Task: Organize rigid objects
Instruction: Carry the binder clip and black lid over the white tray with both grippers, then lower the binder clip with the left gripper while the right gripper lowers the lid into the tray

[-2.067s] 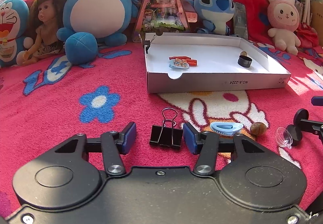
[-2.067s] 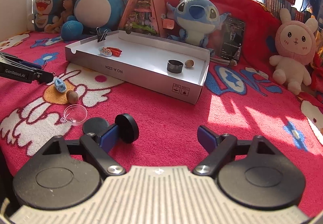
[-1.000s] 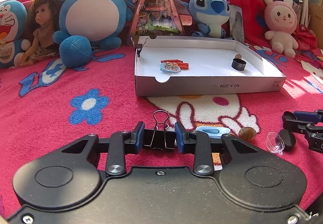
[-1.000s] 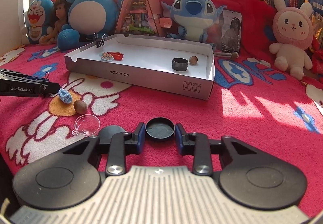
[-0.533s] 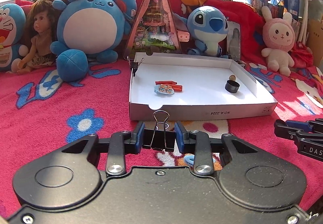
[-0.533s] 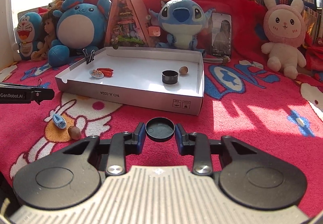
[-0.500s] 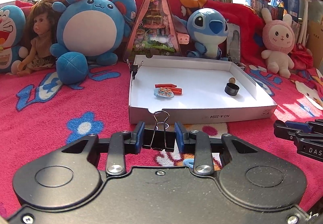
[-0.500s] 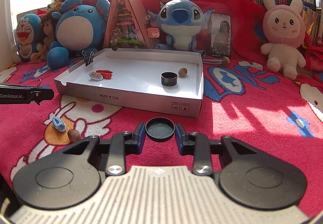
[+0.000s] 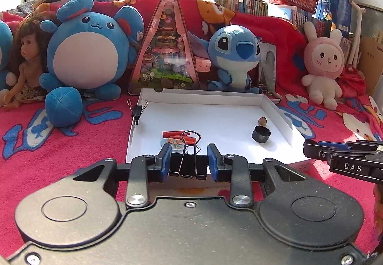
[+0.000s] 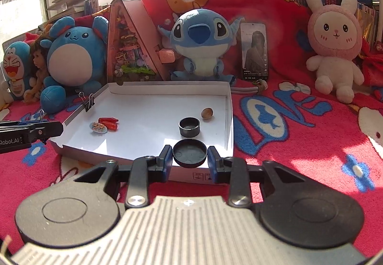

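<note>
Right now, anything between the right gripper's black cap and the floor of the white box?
Nothing visible. The right gripper holds the black cap at the near wall of the white box, over bare floor. The black cup and nut sit farther in; the red chilies lie to the left.

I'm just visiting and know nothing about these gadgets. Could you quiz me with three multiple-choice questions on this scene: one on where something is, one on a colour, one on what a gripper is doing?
1. Where is the nut?
A. In the white box, beside the black cup
B. On the red blanket
C. In a gripper

2. What colour is the bunny plush?
A. Blue
B. Pink
C. Green

3. What is the left gripper doing?
A. Standing open, empty
B. Shut on a binder clip
C. Shut on a nut

Answers:
1 A: it lies on the box floor just behind the cup.
2 B: pink hood, white body.
3 B: the clip sits between both blue pads.
</note>
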Available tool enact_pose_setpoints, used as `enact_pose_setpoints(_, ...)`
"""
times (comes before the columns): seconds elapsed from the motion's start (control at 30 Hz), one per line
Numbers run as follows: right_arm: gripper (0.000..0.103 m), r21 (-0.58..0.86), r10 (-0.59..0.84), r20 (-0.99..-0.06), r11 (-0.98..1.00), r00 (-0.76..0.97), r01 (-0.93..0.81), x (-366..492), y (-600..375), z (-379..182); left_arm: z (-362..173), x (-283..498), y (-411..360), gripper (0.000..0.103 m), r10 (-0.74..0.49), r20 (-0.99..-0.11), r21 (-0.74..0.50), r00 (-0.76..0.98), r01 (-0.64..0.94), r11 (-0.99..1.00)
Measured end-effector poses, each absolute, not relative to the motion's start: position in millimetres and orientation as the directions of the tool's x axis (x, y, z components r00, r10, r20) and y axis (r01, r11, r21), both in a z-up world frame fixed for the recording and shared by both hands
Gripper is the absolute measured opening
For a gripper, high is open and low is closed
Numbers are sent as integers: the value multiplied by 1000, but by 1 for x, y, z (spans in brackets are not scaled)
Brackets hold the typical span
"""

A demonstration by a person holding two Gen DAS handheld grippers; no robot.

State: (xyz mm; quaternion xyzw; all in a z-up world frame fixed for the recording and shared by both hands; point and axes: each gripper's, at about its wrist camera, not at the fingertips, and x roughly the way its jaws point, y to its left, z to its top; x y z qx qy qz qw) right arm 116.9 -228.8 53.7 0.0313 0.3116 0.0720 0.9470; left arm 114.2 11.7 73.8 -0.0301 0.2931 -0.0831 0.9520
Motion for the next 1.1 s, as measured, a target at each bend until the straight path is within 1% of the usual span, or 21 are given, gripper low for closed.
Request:
enact_pose_setpoints(0.33,36,120,155,-594,987,789,-104,139,-228,53,60,137,3,30,-147,-593,-94,792,113,989)
enact_pose_setpoints(0.8,36,167,161,-646,984,746,-68,182,-228,49,42,165,3,30,-113,-643,-81,758,79,994)
enact_pose_setpoints(1.1,36,169,144,-683,985,716,-36,216,-225,47,31,179,0,30,-92,-670,-64,737,66,996)
